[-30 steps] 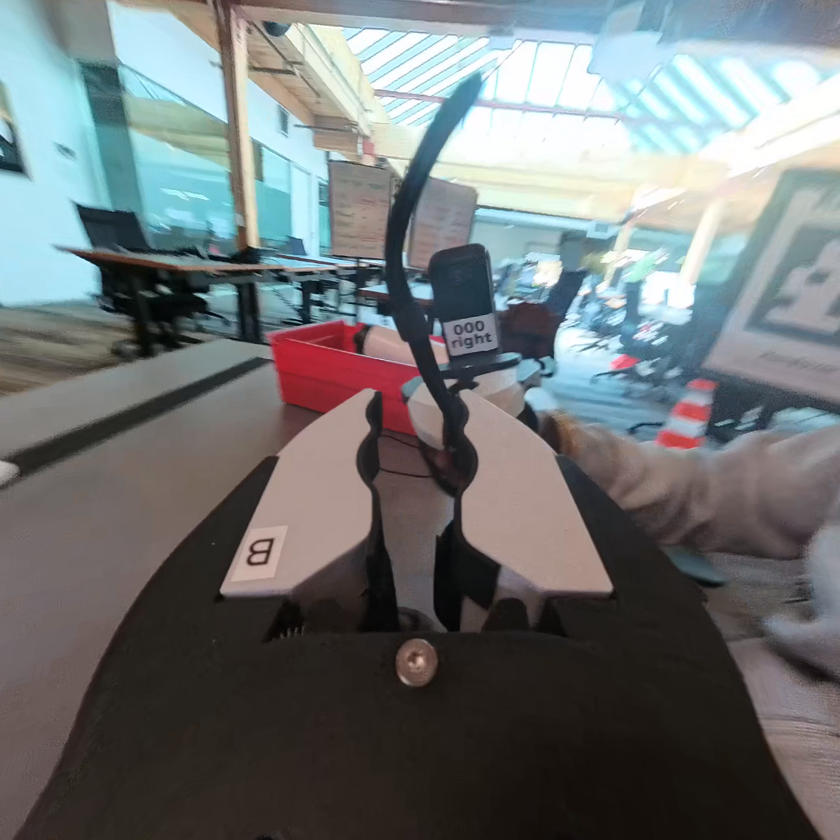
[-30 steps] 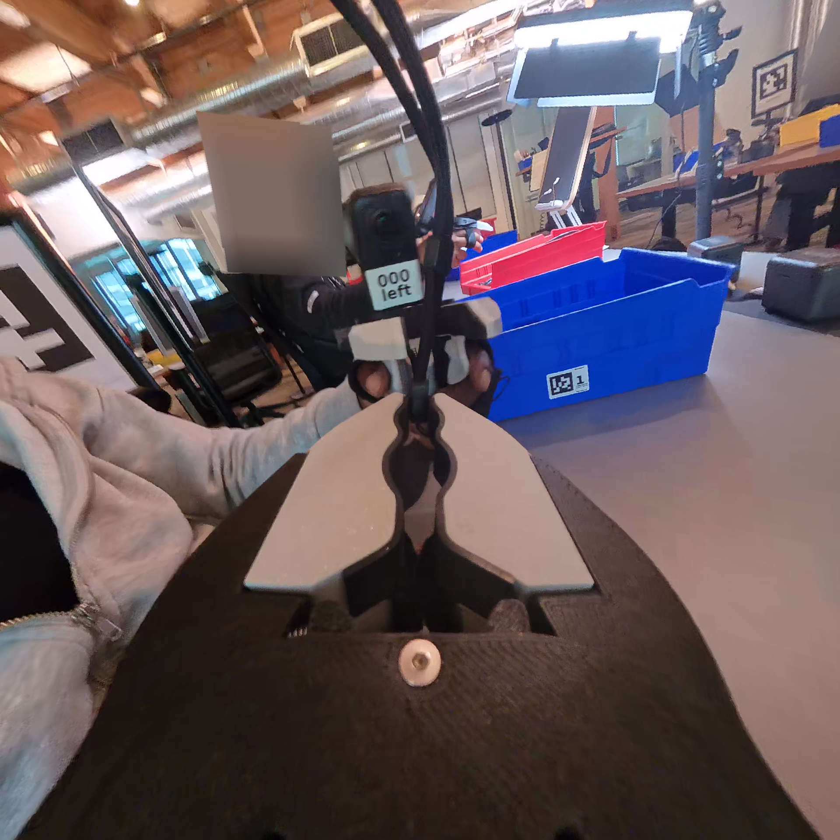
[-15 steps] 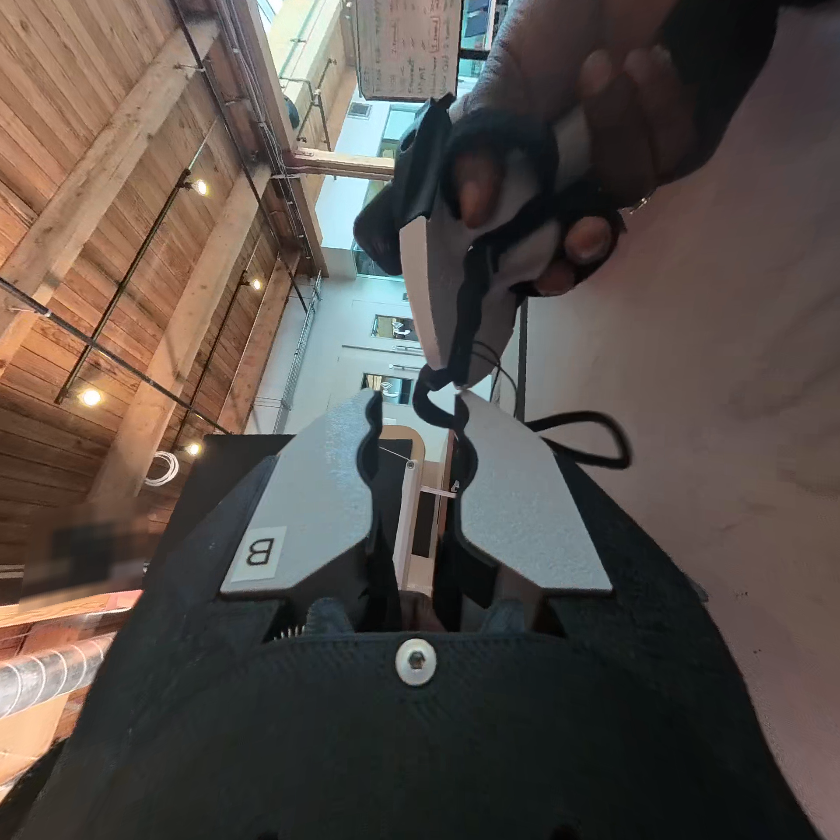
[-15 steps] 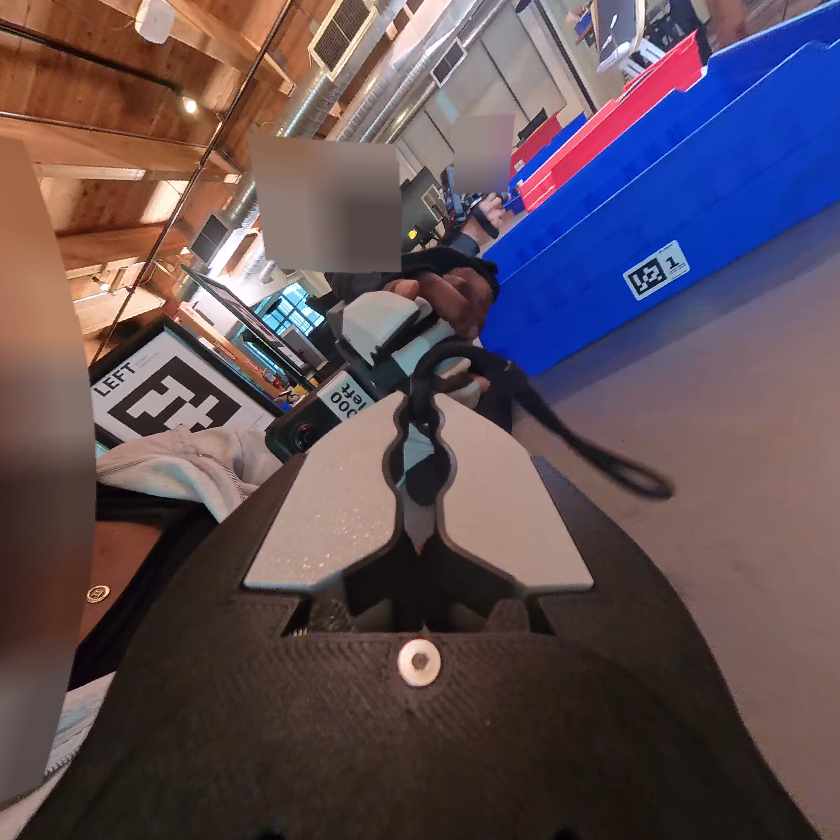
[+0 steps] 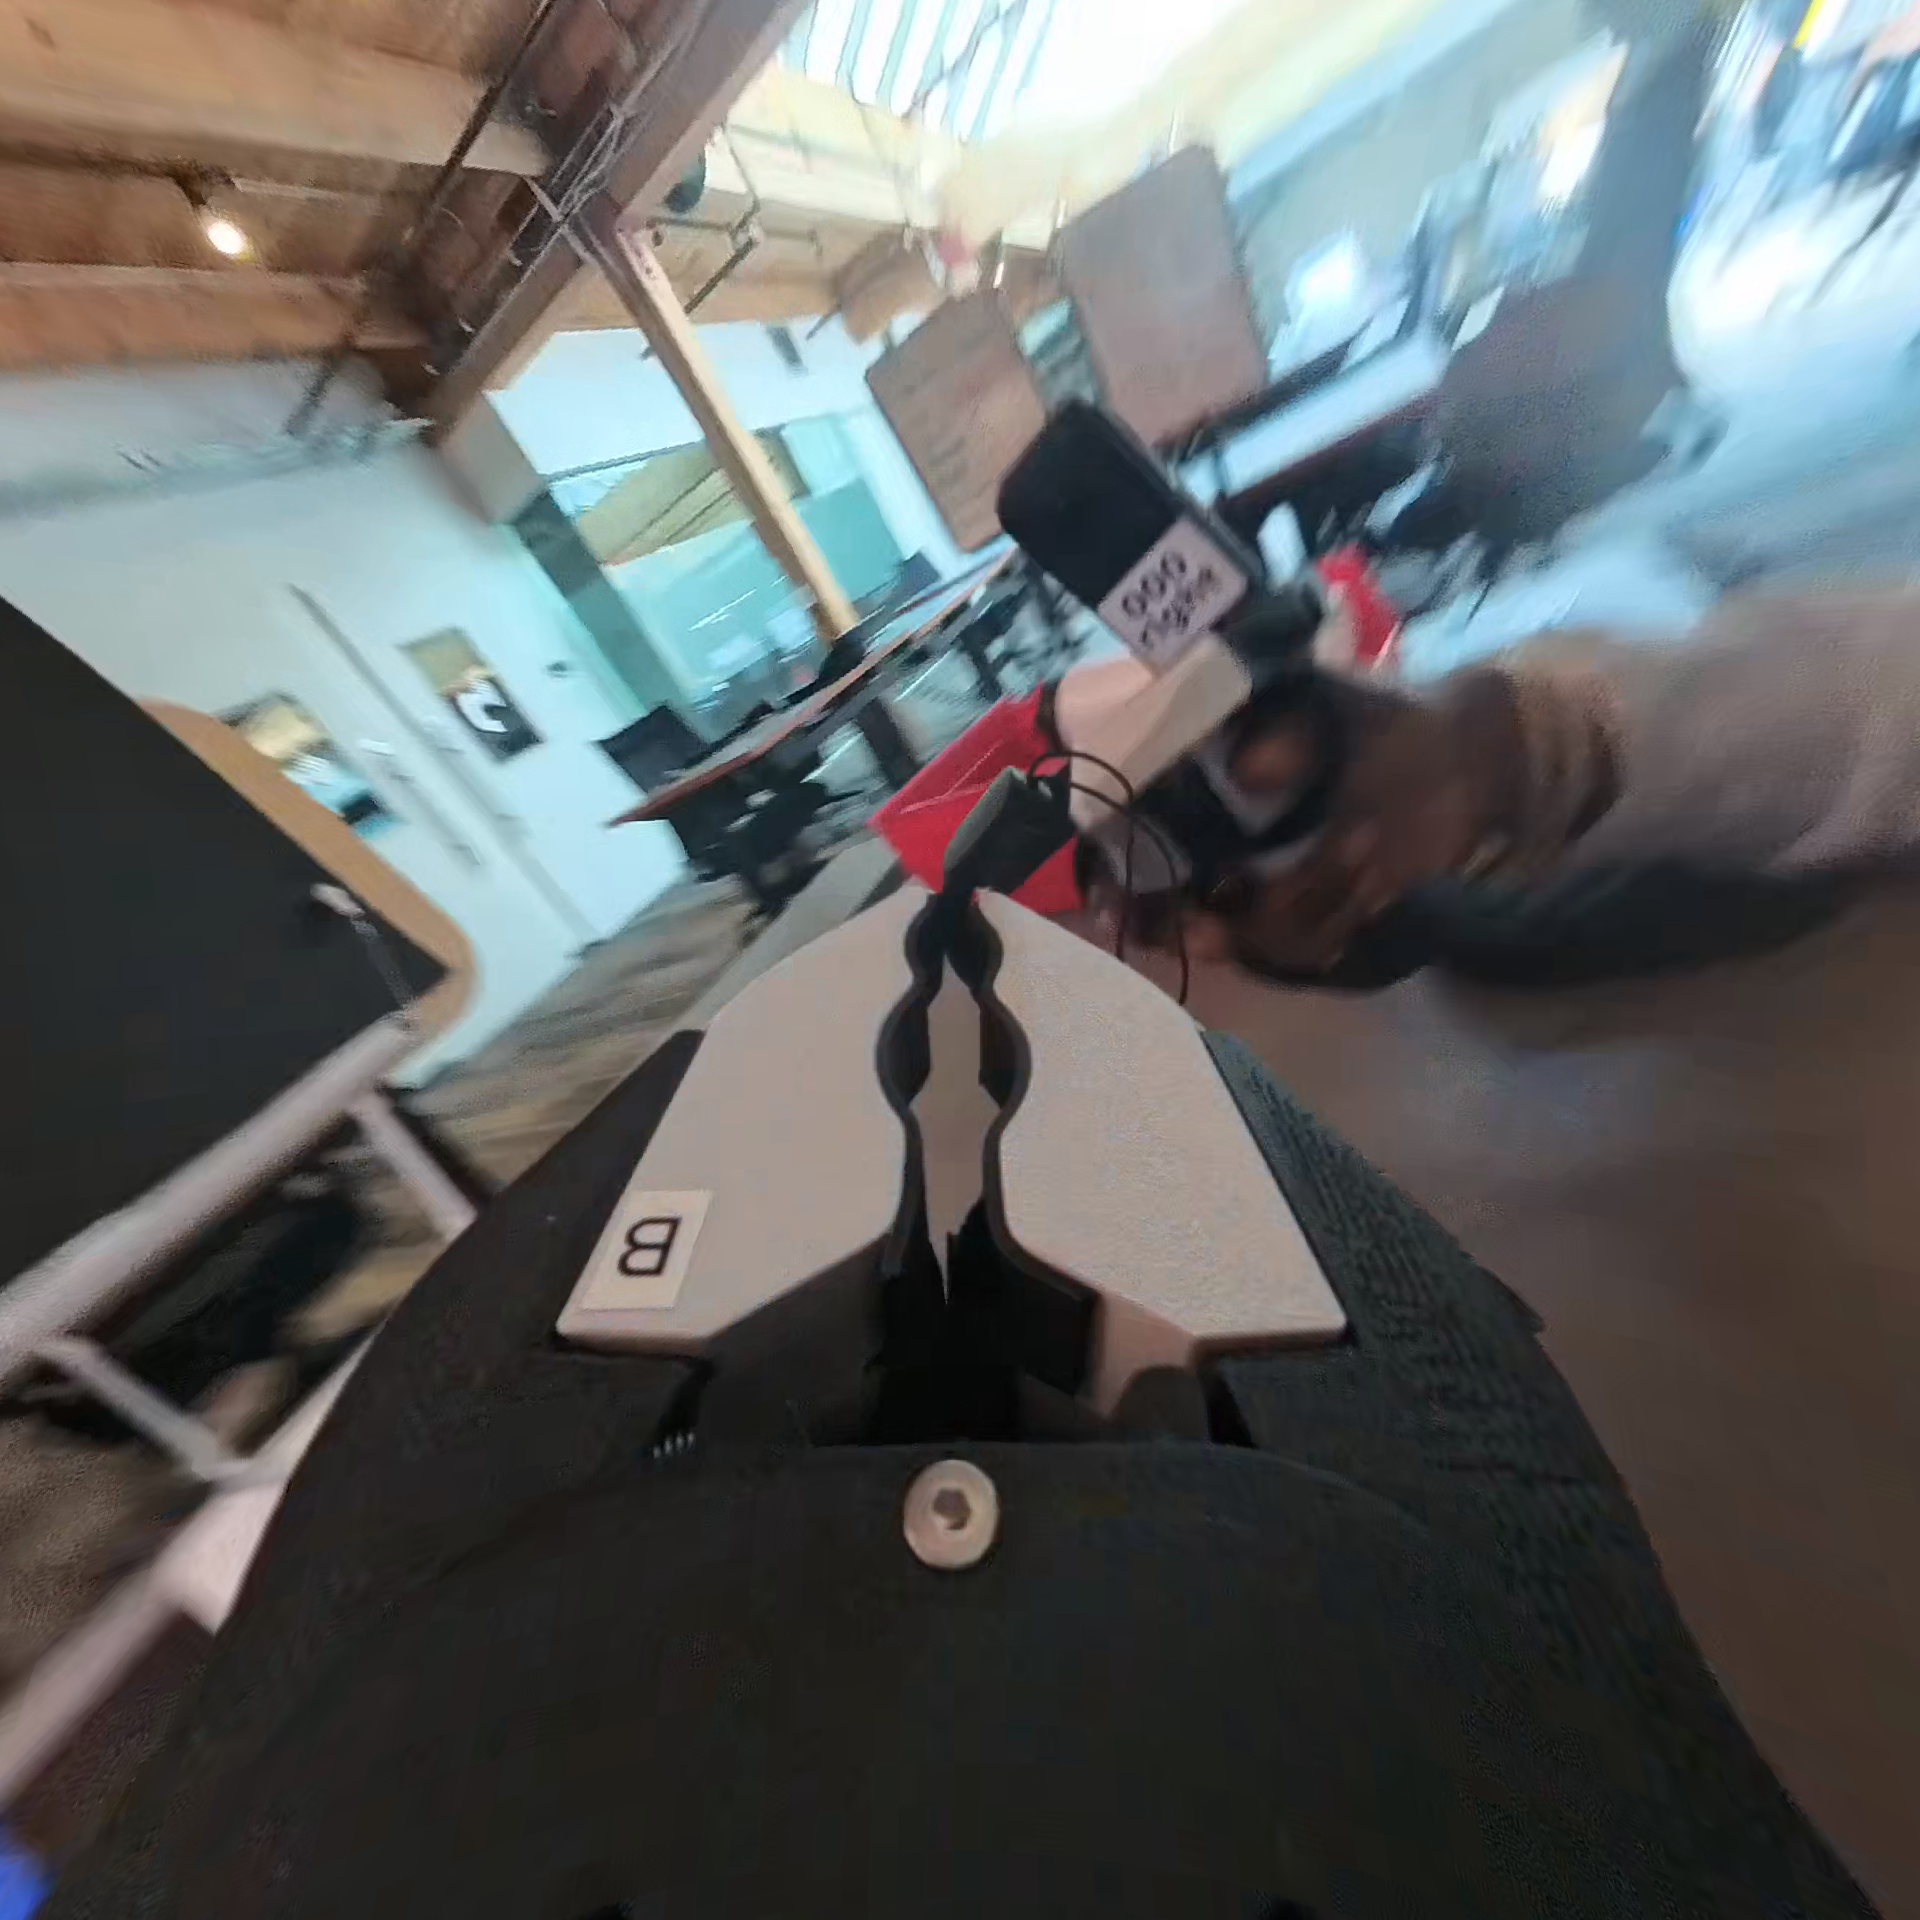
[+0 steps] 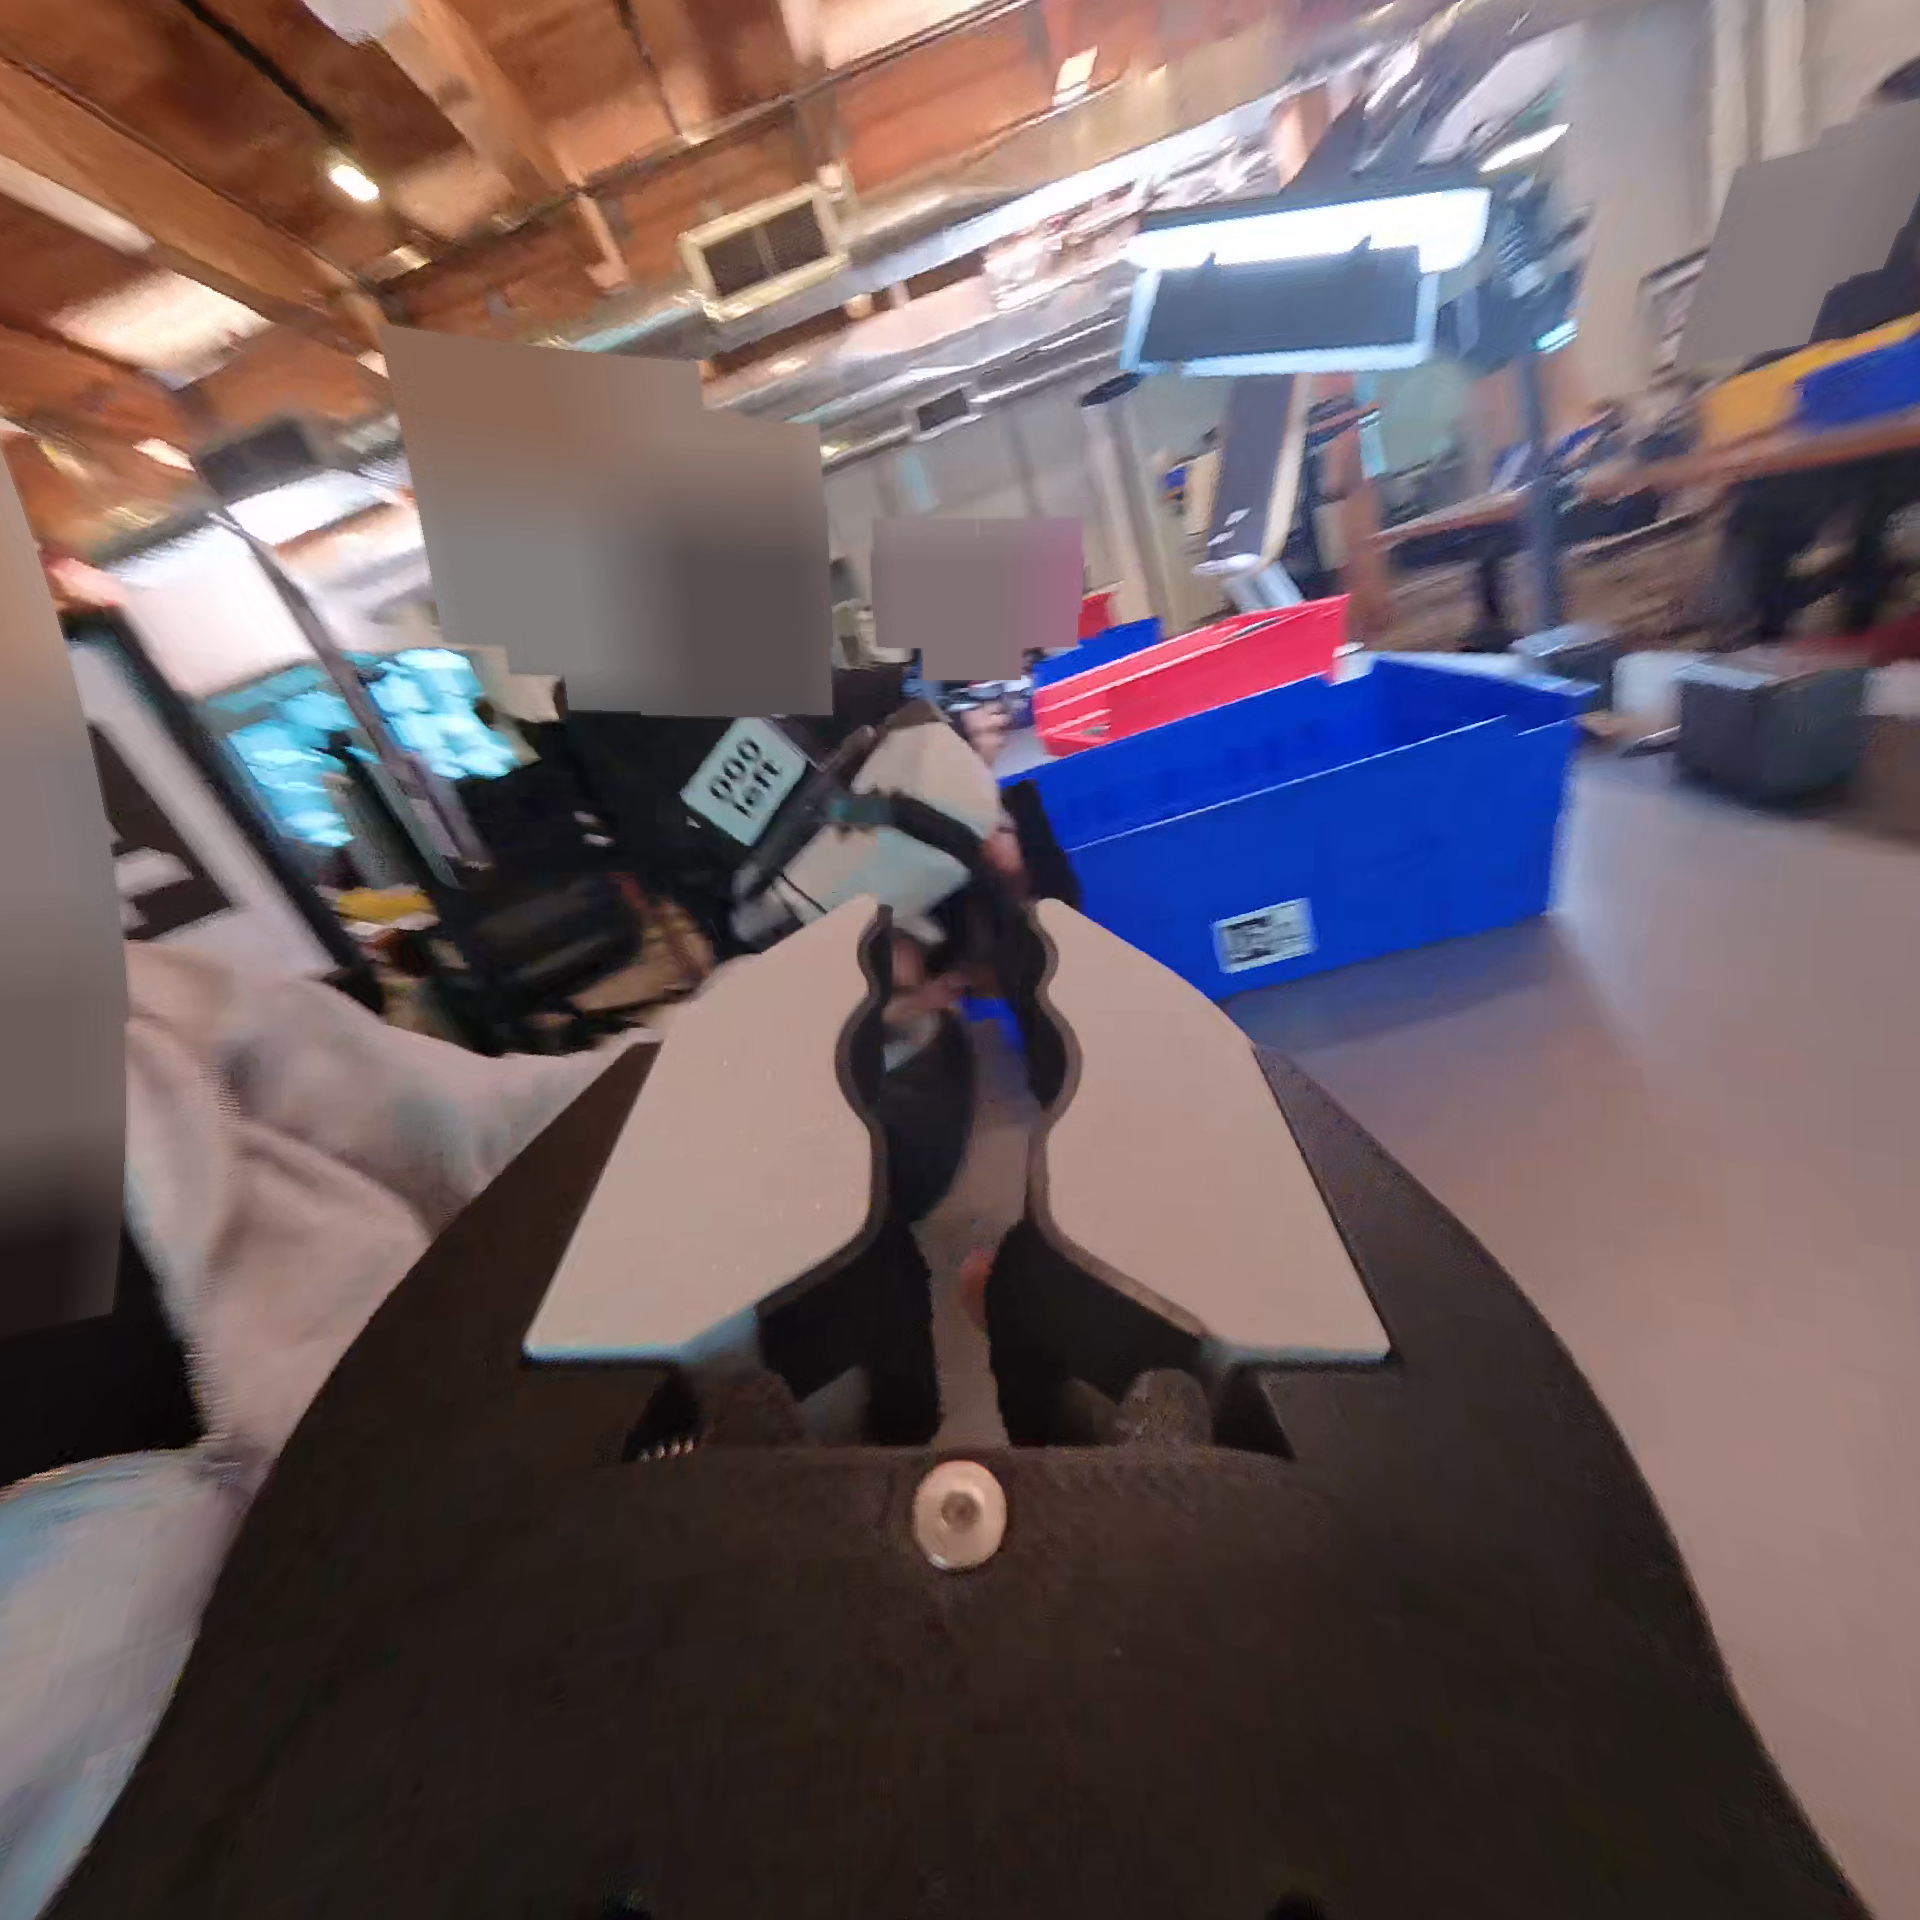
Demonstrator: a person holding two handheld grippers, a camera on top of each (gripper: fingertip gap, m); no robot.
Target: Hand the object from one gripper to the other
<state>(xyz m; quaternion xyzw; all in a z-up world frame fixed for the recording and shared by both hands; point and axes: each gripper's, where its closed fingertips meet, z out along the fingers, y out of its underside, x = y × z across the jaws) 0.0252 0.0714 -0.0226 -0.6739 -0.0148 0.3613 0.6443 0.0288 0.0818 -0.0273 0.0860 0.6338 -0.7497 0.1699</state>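
Note:
The object is a black strap with a thin cord loop (image 5: 1006, 831). My left gripper (image 5: 961, 914) is shut on it, and the strap's end sticks out just past the fingertips. My right gripper (image 6: 958, 920) is open with nothing between its fingers. In the left wrist view the right gripper (image 5: 1153, 707) is ahead and to the right, held in a hand and apart from the strap. In the right wrist view the left gripper (image 6: 894, 821) is ahead with the strap (image 6: 790, 842) hanging from it as a blurred dark line. Both views are motion-blurred.
A grey table (image 6: 1714, 1039) lies below both grippers. A blue bin (image 6: 1320, 831) stands on it ahead and to the right, with a red bin (image 6: 1195, 665) behind it. A red bin (image 5: 966, 790) shows behind the strap. A dark box (image 6: 1766, 727) sits at the far right.
The right gripper, shut on the strap before, has opened and let it go. The left gripper, open around it before, has shut on it. The two grippers have moved apart.

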